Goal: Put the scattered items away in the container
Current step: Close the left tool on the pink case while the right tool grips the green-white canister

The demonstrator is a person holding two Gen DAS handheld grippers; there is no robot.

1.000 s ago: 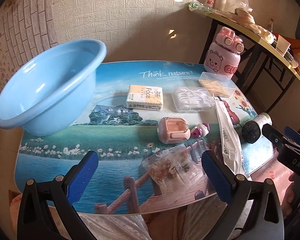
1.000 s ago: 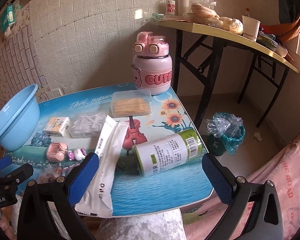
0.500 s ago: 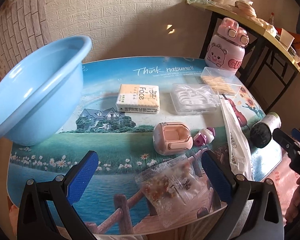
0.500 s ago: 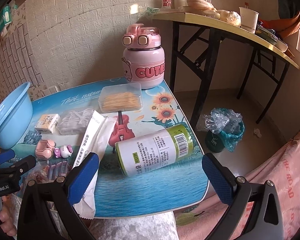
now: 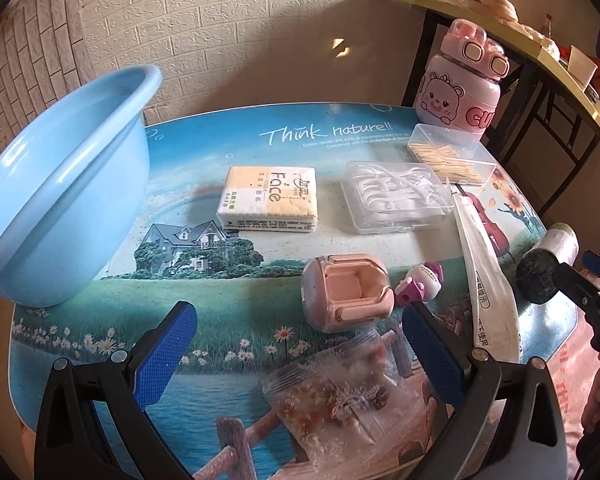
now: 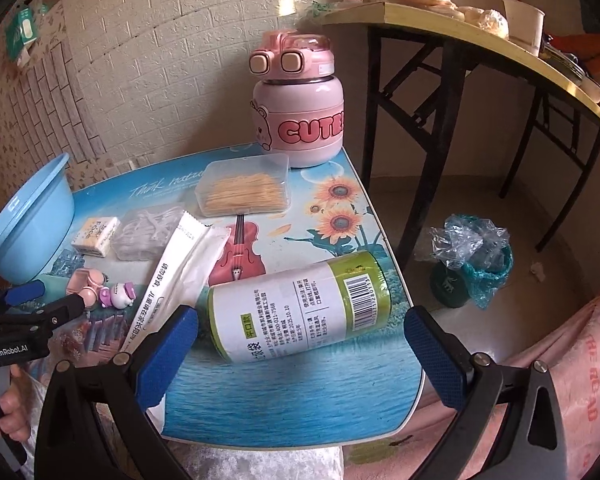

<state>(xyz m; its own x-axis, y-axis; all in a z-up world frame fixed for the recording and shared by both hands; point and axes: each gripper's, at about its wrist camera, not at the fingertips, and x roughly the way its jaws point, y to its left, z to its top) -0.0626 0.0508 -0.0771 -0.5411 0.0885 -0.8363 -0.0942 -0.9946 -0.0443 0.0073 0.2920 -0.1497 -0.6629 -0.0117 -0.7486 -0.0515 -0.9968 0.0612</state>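
A light blue basin (image 5: 56, 216) stands at the table's left edge. Scattered on the picture-printed table (image 5: 228, 280) lie a tissue pack (image 5: 270, 199), a clear box of floss picks (image 5: 396, 196), a toothpick box (image 5: 448, 152), a pink case (image 5: 348, 292), a small pink toy (image 5: 420, 286), a clear snack bag (image 5: 340, 396) and a long white packet (image 5: 488, 280). My left gripper (image 5: 296, 356) hovers open above the snack bag, short of the pink case. My right gripper (image 6: 300, 356) stands open, its pads either side of a green-labelled canister (image 6: 300, 304) lying on its side.
A pink "CUTE" bottle (image 6: 300, 120) stands at the table's back right corner. Behind it is a folding table (image 6: 480, 40) with cups and food. A bin with a plastic bag (image 6: 472, 260) sits on the floor to the right. A brick-pattern wall runs behind.
Both grippers have moved forward over the table: the pink case and snack bag sit closer to the left one, and the canister now lies between the right one's pads. Both stayed open.
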